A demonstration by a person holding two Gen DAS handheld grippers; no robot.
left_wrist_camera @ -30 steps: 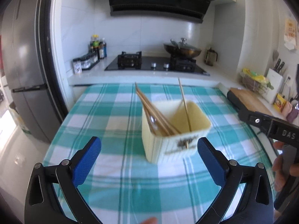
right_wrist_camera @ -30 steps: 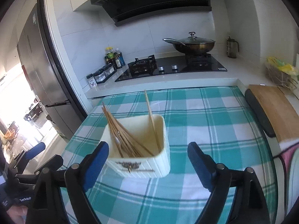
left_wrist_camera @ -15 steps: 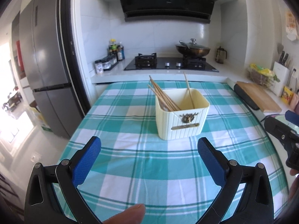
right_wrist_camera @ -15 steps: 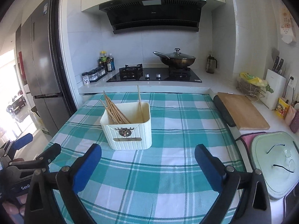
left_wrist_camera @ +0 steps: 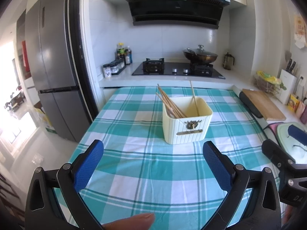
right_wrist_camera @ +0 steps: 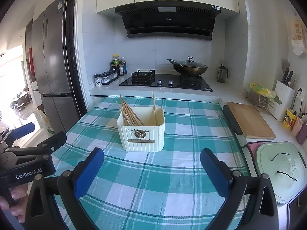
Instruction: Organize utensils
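Observation:
A cream ribbed utensil box (left_wrist_camera: 187, 127) stands on the green checked tablecloth (left_wrist_camera: 145, 172); it also shows in the right wrist view (right_wrist_camera: 142, 134). Several wooden chopsticks (left_wrist_camera: 169, 103) lean in its left side and one chopstick (left_wrist_camera: 194, 99) leans at the right; they show in the right wrist view too (right_wrist_camera: 129, 111). My left gripper (left_wrist_camera: 153, 164) is open and empty, well short of the box. My right gripper (right_wrist_camera: 152, 167) is open and empty, also short of the box.
A wooden cutting board (right_wrist_camera: 249, 119) lies right of the table. A pale green lid (right_wrist_camera: 282, 170) sits at the near right. A stove with a lidded wok (right_wrist_camera: 189, 67) is behind, spice jars (right_wrist_camera: 106, 76) at back left, a fridge (right_wrist_camera: 53, 67) at left.
Both grippers have pulled back and up from the box, which now looks smaller and farther. Both stay open and empty.

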